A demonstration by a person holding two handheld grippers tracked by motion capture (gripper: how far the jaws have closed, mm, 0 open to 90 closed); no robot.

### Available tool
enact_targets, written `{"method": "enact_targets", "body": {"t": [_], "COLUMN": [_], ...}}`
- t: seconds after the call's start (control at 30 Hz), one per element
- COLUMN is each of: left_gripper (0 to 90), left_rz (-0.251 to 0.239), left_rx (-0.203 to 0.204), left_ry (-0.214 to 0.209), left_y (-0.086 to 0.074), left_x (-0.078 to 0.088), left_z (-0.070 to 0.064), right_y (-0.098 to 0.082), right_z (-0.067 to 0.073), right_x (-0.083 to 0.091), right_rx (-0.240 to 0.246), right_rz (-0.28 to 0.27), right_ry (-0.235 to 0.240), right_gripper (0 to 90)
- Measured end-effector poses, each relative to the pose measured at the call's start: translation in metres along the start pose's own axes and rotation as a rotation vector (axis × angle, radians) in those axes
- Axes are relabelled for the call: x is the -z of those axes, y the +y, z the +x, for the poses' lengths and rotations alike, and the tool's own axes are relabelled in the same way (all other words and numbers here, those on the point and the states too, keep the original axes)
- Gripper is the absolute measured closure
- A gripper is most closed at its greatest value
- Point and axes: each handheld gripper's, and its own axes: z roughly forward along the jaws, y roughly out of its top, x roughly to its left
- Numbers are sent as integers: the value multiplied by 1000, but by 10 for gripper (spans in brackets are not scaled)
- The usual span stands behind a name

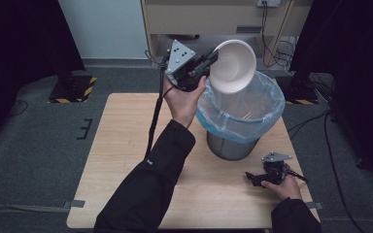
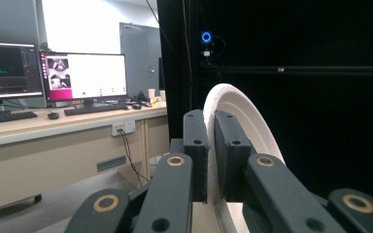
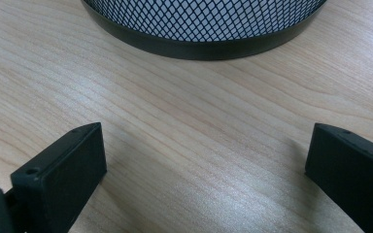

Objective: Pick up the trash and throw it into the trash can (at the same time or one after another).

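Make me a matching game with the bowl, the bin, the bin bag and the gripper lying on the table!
Things:
1. bowl
2. bin
3. bin bag
4. right gripper

States:
A. pale blue, folded over a rim
B. jaws open, resting on the table
C. white, tilted, pinched at its rim by the left gripper
D. dark mesh, standing on the table

Pairs: 1-C, 2-D, 3-A, 4-B
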Motion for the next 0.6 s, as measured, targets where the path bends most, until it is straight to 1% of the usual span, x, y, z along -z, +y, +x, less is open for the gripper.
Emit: {"method": "enact_targets", "body": {"t": [0.2, 0.27, 0.37, 0.47, 0.53, 0.6], "left_gripper": [842, 842, 839, 793, 762, 733], "left_rz": [31, 59, 89, 97, 98, 93], "left_rx": [-2, -13, -11, 17, 20, 24], "left_ry": [-12, -18, -51, -77, -86, -92], "left_y": [-11, -16, -24, -30, -31, -30], "left_x": [-20, -27, -35, -38, -36, -31], "left_z": [-9, -11, -13, -13, -13, -11], "right_y": [0, 0, 0, 0, 0, 0], "right_z": [0, 0, 0, 0, 0, 0], "right_x": [0, 0, 0, 0, 0, 0], "right_rx": [0, 0, 0, 0, 0, 0], "right_rz": [0, 0, 2, 0, 0, 0], "right_ry": [0, 0, 0, 0, 0, 0], "right_gripper": [14, 14, 14, 13, 13, 13]}}
